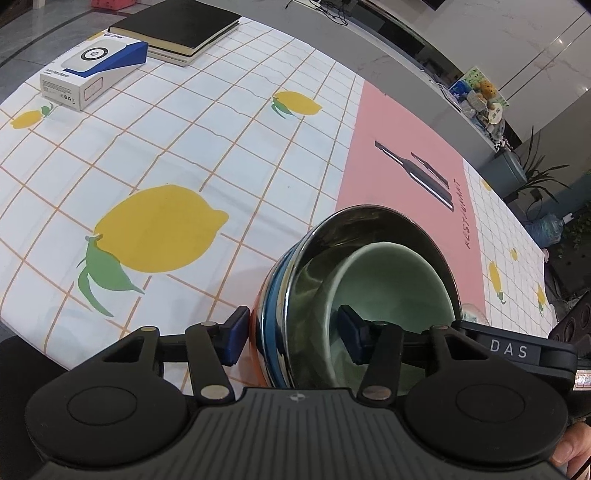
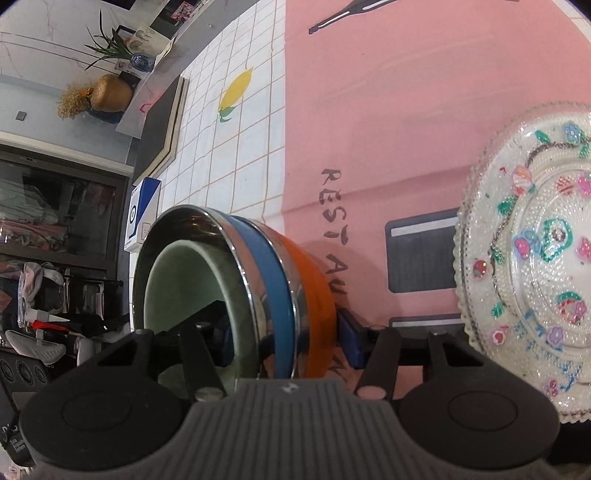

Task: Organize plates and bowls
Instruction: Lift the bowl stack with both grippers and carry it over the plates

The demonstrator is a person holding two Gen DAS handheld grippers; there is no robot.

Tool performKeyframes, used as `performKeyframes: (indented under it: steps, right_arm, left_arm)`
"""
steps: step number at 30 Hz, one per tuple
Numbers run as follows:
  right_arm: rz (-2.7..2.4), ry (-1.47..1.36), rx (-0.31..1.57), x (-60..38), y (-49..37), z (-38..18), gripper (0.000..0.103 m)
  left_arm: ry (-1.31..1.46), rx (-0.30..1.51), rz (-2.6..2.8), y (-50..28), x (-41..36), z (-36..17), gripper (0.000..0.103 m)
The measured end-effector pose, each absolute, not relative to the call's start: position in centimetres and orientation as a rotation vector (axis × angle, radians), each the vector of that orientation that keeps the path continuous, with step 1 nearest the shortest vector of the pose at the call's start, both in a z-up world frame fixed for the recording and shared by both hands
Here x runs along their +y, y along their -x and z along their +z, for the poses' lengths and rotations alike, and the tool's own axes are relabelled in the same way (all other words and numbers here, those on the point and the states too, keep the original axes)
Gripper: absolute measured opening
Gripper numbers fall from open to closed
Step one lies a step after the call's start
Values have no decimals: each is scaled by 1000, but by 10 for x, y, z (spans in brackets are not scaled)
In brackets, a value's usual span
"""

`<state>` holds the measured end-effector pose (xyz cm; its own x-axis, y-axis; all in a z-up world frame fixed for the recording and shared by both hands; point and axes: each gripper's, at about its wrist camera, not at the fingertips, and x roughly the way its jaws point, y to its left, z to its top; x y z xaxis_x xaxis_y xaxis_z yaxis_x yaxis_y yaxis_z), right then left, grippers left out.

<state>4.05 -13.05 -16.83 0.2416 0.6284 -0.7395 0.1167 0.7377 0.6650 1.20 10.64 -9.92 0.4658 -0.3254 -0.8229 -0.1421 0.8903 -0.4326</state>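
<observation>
Each hand-held gripper straddles the wall of the nested bowl stack from an opposite side: the left hand-held gripper [image 1: 291, 334] has one blue pad outside the orange bowl [image 1: 257, 354] and the other inside, against the green bowl [image 1: 391, 288]; the right hand-held gripper [image 2: 280, 332] has its outer pad beside the orange shell and its inner finger down in the steel bowl [image 2: 207, 221]. Both stand part-way open, and whether the pads already press on the walls cannot be told. The stack, which also holds a blue bowl [image 2: 269, 280], sits on the worktop [image 1: 184, 147] at the edge of the pink placemat [image 1: 406, 147]. The likely risk is an uneven pinch: the pads span several loose rims, so only some bowls may be gripped, and the green one could slide or the smooth steel slip if the stack is lifted or tilted. If one side rises before the other, the stack could tip. The patterned glass plate [image 2: 535, 258] lies just beside the right gripper and could be knocked. The boxed item [image 1: 92, 74] and the black book [image 1: 177, 29] lie well apart, out of the way.
</observation>
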Motion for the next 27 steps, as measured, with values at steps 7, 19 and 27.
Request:
performKeyframes:
  steps: [7, 19, 27]
  right_arm:
    - [381, -690, 1299, -131, -39, -166, 51]
    - [370, -684, 1288, -127, -38, -161, 50]
    - [384, -689, 1257, -133, -36, -149, 49]
  left_arm:
    - [483, 1096, -114, -12, 108, -98, 56]
    - [493, 1083, -107, -10, 112, -94, 51]
    - [485, 1050, -113, -8, 108, -82, 51]
